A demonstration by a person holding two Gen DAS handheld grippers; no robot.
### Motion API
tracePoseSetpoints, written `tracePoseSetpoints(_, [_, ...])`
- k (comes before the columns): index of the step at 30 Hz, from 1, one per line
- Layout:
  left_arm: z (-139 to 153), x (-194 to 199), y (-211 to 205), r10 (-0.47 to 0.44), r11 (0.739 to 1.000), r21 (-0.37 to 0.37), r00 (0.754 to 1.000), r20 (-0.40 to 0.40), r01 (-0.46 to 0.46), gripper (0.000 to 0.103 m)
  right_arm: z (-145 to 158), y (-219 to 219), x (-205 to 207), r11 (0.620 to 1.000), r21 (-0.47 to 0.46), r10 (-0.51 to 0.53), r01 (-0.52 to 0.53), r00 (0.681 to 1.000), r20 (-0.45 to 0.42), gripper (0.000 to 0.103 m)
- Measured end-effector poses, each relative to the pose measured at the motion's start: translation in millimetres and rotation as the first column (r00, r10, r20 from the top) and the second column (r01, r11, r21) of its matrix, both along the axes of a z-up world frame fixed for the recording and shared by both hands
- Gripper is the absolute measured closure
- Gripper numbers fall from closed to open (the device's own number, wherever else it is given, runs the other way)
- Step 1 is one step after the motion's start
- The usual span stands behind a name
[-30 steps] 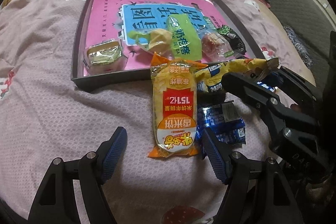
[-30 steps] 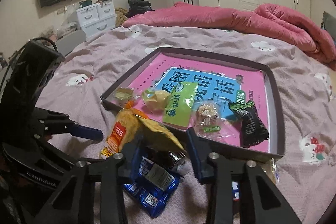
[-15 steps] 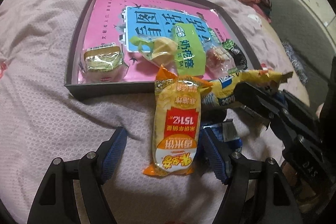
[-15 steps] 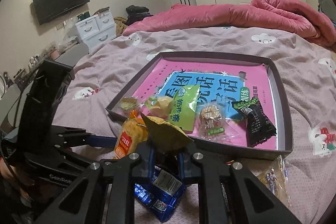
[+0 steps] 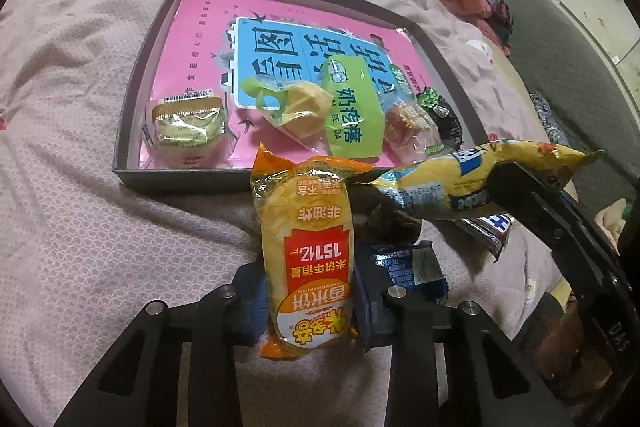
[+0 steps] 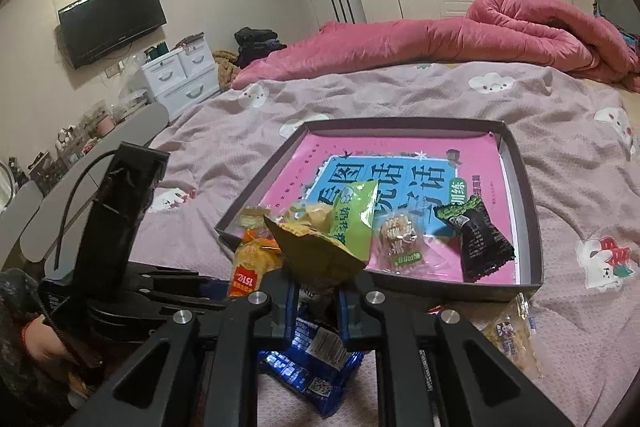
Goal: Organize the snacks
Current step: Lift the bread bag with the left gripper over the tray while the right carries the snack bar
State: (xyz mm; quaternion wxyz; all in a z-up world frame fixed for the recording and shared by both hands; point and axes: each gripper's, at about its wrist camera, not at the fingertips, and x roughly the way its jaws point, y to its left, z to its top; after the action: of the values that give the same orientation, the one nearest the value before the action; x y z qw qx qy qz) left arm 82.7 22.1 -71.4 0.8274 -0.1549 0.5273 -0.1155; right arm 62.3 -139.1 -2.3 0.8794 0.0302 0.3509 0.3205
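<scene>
The left claw (image 5: 310, 301) is closing, its blue pads already against the sides of the orange rice-cracker pack (image 5: 306, 255), which stands between them. The pack's long axis runs straight ahead along the fingers, its near end at the pads and its far, crimped end pointing at the tray (image 5: 132, 155) and reaching its near wall. The right claw (image 6: 318, 311) is clamped narrow on one end of a yellow pack (image 6: 320, 251). From the left view that yellow pack (image 5: 472, 183) lies crosswise, off to the right of the left claw and beyond its tips; its long axis runs left to right, tilted a little, the free end pointing left toward the orange pack's far end and raised off the bedspread (image 5: 80, 227). The right view shows it end-on, so its length is lost there. Under the right claw lies a blue wrapper (image 6: 316, 359), seen from the left just right of the left claw's right finger. Only the right view shows a clear cookie pack (image 6: 512, 339) on the bedspread right of its claw, outside the tray, and the person's hand (image 6: 40, 343) on the left claw. Only the left view shows well the gold-topped cake (image 5: 188, 131) at the tray's near left corner. Both views show the green pack (image 5: 352, 115), a clear candy (image 6: 400, 243) and a black pack (image 6: 480, 243) in the tray.
</scene>
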Motion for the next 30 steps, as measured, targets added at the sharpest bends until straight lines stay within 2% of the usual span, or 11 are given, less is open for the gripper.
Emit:
tracePoseSetpoints(10, [20,-11,6,0.01,1.0,-0.019,0.999,0.045,-0.01,0.068,16,-10,-3,0.998,0.023,-0.051,0.051,0.998,0.024,0.087])
tracePoseSetpoints(24, [53,-21,20,0.038,0.999,0.003,0.99,0.135,-0.038,0.068,26,-28,0,0.99,0.017,-0.144,0.143,0.988,0.051,0.087])
tracePoseSetpoints(30, [64,-19,33,0.076,0.997,0.018,0.983,0.17,-0.08,0.068,29,-37,3,0.982,0.011,-0.189,0.188,0.98,0.061,0.087])
